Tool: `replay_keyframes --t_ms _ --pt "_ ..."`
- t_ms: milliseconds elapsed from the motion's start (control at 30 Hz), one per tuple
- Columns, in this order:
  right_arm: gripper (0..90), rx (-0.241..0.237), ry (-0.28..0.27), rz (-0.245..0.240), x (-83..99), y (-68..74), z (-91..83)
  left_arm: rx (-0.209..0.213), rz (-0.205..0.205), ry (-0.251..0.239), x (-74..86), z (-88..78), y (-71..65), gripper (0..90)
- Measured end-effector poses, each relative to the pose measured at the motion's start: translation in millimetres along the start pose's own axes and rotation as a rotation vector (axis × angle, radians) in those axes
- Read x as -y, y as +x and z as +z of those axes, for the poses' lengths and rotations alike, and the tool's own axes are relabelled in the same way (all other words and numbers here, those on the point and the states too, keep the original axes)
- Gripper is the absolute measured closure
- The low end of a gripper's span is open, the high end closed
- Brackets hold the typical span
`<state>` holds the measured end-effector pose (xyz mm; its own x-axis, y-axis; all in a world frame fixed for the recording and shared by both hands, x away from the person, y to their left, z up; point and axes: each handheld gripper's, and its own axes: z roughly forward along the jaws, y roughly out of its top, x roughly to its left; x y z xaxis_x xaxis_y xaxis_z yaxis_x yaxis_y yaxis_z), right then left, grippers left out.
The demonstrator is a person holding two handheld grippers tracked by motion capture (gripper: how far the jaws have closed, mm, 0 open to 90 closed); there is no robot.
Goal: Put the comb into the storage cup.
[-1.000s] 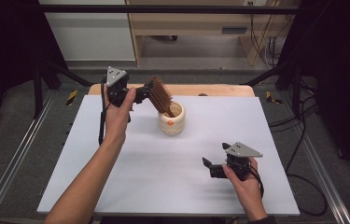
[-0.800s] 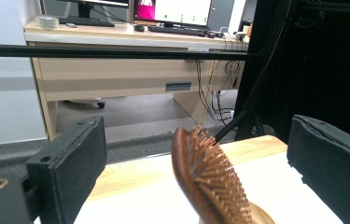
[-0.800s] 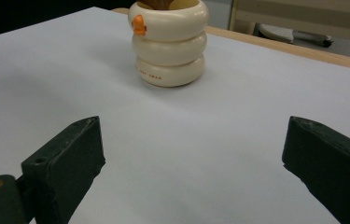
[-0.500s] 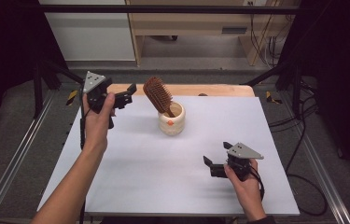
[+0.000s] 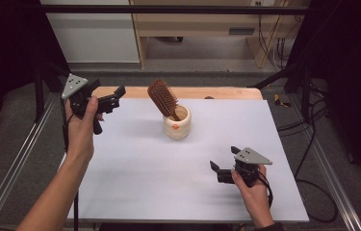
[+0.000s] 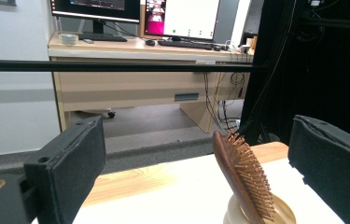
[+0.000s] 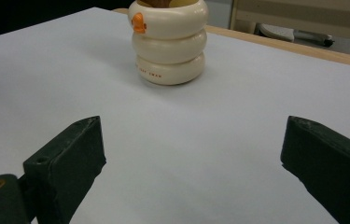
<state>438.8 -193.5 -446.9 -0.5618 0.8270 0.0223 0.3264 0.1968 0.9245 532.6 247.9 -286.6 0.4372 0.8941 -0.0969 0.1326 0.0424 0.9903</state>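
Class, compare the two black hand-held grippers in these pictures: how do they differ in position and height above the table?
The left black two-jaw gripper is held up in the air at the white table's far left corner; the right black two-jaw gripper sits low over the near right part. The left is nearer the brown wooden hairbrush. Both are open and hold nothing.

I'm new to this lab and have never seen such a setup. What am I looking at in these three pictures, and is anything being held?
A person sits at a table covered in white and holds a hand tool with two black jaws in each hand. The high view looks down from above. The left gripper is raised near the table's far left corner; the right gripper rests low, near the front right. The other two pictures come from cameras riding on each gripper, looking out between its own jaws. On the table stands a cream ringed cup with a wooden hairbrush leaning in it, handle down. Both sets of jaws are wide open and hold nothing.
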Motion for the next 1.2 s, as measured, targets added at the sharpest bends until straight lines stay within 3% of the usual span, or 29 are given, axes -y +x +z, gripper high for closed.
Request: replay_keyframes --t_ms 133,233,300,500,667,933,1200 --pt "6.3 0.014 -0.01 0.0 -0.1 -1.1 -1.9 0.001 0.018 0.01 -1.1 -8.5 1.0 2.5" --pt "5.7 0.02 -0.029 0.013 0.0 -2.2 -2.0 -0.028 0.075 0.036 -2.2 -13.4 -0.6 0.8" --pt "5.6 0.017 -0.025 0.012 0.2 -2.3 -0.5 -0.008 0.095 0.044 -1.2 -17.0 -1.0 0.7" --pt "4.8 0.017 -0.017 -0.003 1.0 -1.0 -2.2 -0.008 0.108 0.043 3.5 -26.9 1.8 0.5" --pt "4.7 0.008 -0.024 0.009 0.8 -1.8 -2.0 -0.014 0.092 0.023 12.4 -39.4 8.3 0.6" --pt "5.0 0.016 0.004 -0.017 3.5 2.5 3.1 -0.047 0.071 0.025 30.5 -66.5 26.0 0.6" --pt "5.6 0.02 -0.008 -0.03 2.9 4.1 1.8 -0.064 0.014 0.012 53.3 -97.6 40.7 0.6"
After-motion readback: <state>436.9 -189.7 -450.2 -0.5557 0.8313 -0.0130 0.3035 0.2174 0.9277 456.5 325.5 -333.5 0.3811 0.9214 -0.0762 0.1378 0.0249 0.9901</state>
